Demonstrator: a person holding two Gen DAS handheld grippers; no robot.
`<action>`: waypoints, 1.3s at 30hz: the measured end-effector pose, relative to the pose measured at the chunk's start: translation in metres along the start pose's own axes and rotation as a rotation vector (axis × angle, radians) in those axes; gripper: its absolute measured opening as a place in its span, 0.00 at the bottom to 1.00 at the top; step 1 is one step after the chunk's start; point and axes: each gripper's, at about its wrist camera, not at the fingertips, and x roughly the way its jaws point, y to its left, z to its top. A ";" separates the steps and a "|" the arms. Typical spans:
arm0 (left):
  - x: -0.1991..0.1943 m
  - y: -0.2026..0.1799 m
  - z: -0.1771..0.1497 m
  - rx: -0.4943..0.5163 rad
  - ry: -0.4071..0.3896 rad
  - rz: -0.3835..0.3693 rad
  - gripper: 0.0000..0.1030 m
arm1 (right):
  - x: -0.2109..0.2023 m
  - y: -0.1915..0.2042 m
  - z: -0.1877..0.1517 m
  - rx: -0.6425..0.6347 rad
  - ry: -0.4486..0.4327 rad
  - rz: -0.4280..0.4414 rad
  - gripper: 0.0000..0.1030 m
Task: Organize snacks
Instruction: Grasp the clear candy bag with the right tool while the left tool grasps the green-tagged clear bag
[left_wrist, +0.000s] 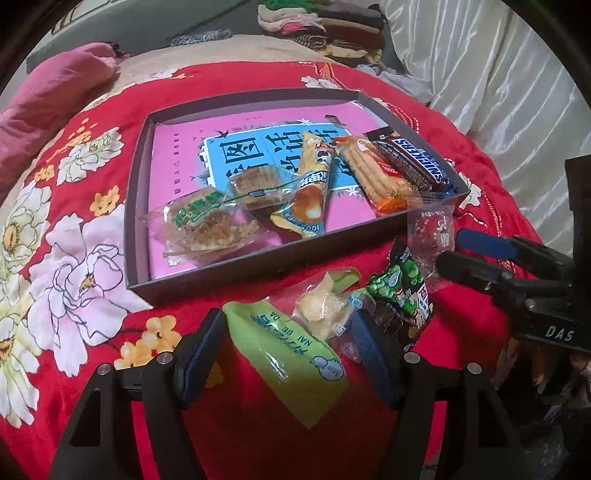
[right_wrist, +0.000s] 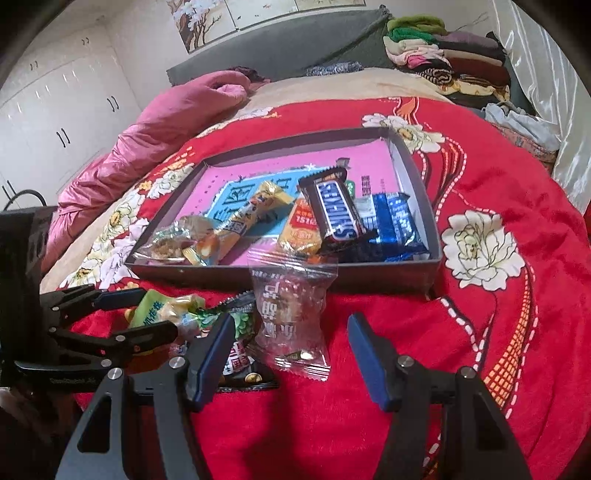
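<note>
on a red flowered blanket (left_wrist: 92, 229) lies a shallow dark box (left_wrist: 207, 275) already holding a snickers bar (left_wrist: 413, 162), a pack of biscuits (left_wrist: 373, 177) and other wrapped snacks. in front of the box, the left gripper (left_wrist: 291, 354) stands wide apart around a green packet (left_wrist: 284, 354) and a clear-wrapped pastry (left_wrist: 323, 312), its pads not pressing them. the right gripper (right_wrist: 291, 354) is also spread, with a clear snack bag (right_wrist: 291, 306) between its fingers, untouched.
</note>
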 end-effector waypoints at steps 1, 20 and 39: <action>0.001 0.000 0.001 0.001 0.000 -0.002 0.70 | 0.003 -0.001 0.000 0.001 0.005 -0.001 0.61; 0.024 0.001 0.004 -0.006 0.015 -0.115 0.70 | 0.026 0.003 0.007 -0.032 0.004 0.002 0.37; 0.022 -0.004 -0.002 -0.009 0.005 -0.163 0.43 | -0.002 -0.003 0.013 -0.006 -0.087 0.048 0.37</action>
